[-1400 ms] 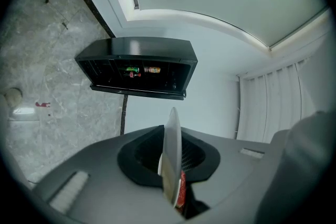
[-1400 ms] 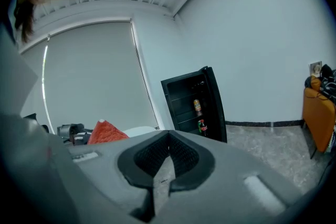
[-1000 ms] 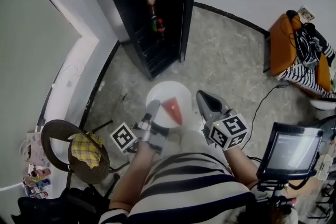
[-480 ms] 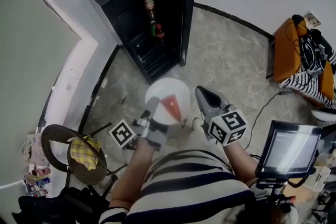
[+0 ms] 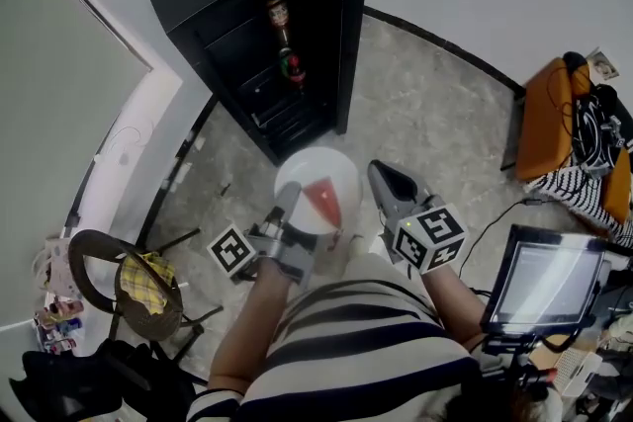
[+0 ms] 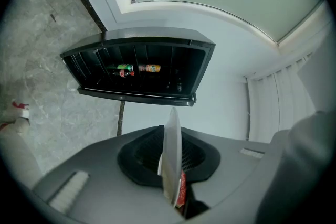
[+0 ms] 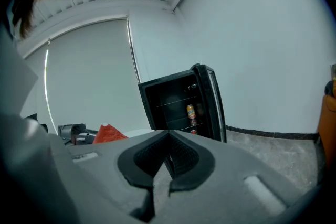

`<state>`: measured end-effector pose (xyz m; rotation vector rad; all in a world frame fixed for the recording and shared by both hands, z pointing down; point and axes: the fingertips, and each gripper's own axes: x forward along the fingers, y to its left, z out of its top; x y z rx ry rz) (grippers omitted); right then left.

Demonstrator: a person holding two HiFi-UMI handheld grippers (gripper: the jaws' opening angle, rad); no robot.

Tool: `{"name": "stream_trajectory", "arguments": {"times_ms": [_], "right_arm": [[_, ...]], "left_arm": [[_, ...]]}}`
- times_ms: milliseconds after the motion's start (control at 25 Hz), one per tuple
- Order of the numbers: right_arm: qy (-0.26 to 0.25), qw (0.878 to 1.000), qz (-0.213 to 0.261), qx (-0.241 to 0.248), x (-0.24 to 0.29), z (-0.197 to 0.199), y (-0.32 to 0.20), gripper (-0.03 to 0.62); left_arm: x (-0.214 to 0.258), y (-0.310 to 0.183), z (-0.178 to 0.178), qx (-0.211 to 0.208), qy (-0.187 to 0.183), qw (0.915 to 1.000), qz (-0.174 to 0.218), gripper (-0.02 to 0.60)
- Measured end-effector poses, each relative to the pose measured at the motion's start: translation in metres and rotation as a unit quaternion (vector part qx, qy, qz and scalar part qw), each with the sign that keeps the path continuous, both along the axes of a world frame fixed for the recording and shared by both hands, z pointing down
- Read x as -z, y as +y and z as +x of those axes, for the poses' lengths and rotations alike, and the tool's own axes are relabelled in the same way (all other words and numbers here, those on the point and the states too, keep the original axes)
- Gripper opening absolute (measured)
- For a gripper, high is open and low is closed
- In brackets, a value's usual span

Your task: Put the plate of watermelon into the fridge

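A white plate (image 5: 315, 183) carries a red watermelon wedge (image 5: 323, 204) and hangs above the floor in front of the black fridge (image 5: 259, 25), whose door stands open. My left gripper (image 5: 289, 203) is shut on the plate's near rim; in the left gripper view the plate (image 6: 171, 155) shows edge-on between the jaws, with the fridge (image 6: 139, 68) ahead. My right gripper (image 5: 388, 180) hovers just right of the plate, jaws shut on nothing. The right gripper view shows the wedge (image 7: 107, 134) at left and the fridge (image 7: 184, 105) beyond.
Bottles (image 5: 285, 49) and a can (image 7: 190, 112) stand on the fridge's shelves. A round chair with a yellow cloth (image 5: 138, 284) is at the left, a monitor (image 5: 539, 284) at the right, an orange seat with cables (image 5: 559, 119) at the far right. Speckled floor lies between.
The person has stepped slightly toward the fridge with the plate held; both grippers keep their places relative to the plate.
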<state>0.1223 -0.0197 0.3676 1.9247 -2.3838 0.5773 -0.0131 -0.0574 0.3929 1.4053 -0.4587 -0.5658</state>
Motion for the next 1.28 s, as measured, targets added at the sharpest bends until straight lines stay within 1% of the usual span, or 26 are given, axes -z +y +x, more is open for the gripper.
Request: {"name": "stream_trajectory", "arguments": {"times_ms": [160, 320, 480, 760, 1040, 1160, 1280], "right_arm": [[-0.002, 1.000, -0.003, 0.021, -0.003, 0.017, -0.010, -0.005], [0.003, 0.999, -0.002, 0.042, -0.005, 0.032, -0.018, -0.005], [0.008, 0.998, 0.000, 0.061, -0.004, 0.041, -0.030, -0.005], [0.004, 0.996, -0.008, 0.086, -0.011, 0.038, -0.049, -0.005], [0.008, 0.995, -0.017, 0.094, -0.017, 0.030, -0.079, -0.005], [0.022, 0.995, -0.018, 0.097, -0.017, 0.030, -0.093, -0.005], [0.036, 0.994, -0.020, 0.099, -0.020, 0.030, -0.109, -0.005]], "left_arm": [[-0.003, -0.011, 0.012, 0.023, -0.008, 0.9997, 0.006, 0.032], [-0.006, -0.017, 0.022, 0.050, -0.005, 0.9987, 0.007, 0.032], [-0.005, -0.023, 0.032, 0.068, -0.004, 0.9976, 0.009, 0.032], [-0.008, -0.033, 0.031, 0.092, -0.009, 0.9957, 0.004, 0.032], [-0.019, -0.060, 0.024, 0.108, -0.013, 0.9940, -0.003, 0.032], [-0.019, -0.074, 0.025, 0.113, -0.016, 0.9935, 0.005, 0.032], [-0.019, -0.087, 0.027, 0.107, -0.014, 0.9942, 0.007, 0.032]]}}
